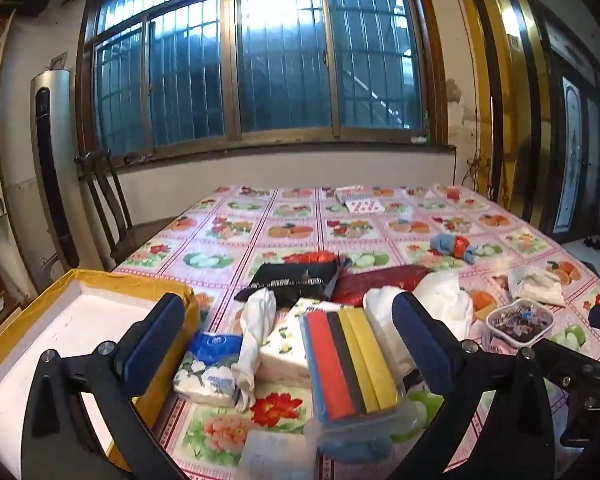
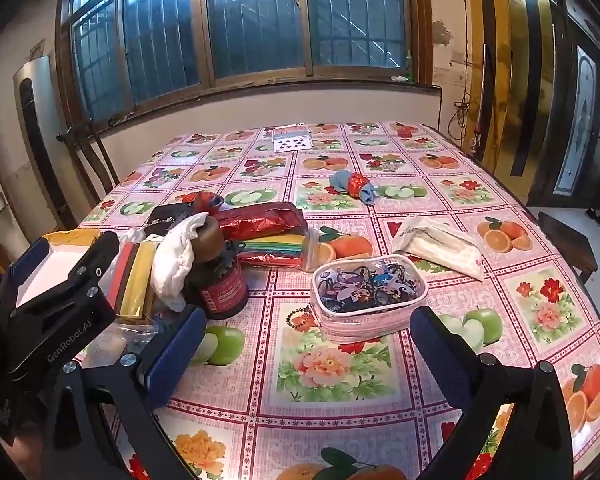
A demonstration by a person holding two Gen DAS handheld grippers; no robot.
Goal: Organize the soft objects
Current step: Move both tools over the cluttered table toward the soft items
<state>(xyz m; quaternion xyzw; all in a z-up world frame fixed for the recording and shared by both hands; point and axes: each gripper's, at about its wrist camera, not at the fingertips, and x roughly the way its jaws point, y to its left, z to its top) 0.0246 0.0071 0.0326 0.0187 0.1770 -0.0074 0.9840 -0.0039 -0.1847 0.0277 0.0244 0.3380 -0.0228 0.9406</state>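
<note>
Barred windows (image 1: 260,60) backed a table under a fruit-print cloth (image 2: 340,380). Near its front left corner lay the soft things: a sponge pack (image 1: 350,364), tissue packs (image 1: 208,368), a white cloth (image 1: 256,332), beside a yellow-walled box (image 1: 100,280) at the left edge. Over the sponges hung the left gripper (image 1: 296,344), jaws spread wide and empty. Near the front edge, the right gripper (image 2: 306,354) was likewise released, before a clear pouch (image 2: 370,300).

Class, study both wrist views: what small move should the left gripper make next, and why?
Probably ease the left gripper forward and down onto the sponge pack. Its fingers are open and empty, the pack lies straight ahead between them, and the box waits empty alongside on the left.
</note>
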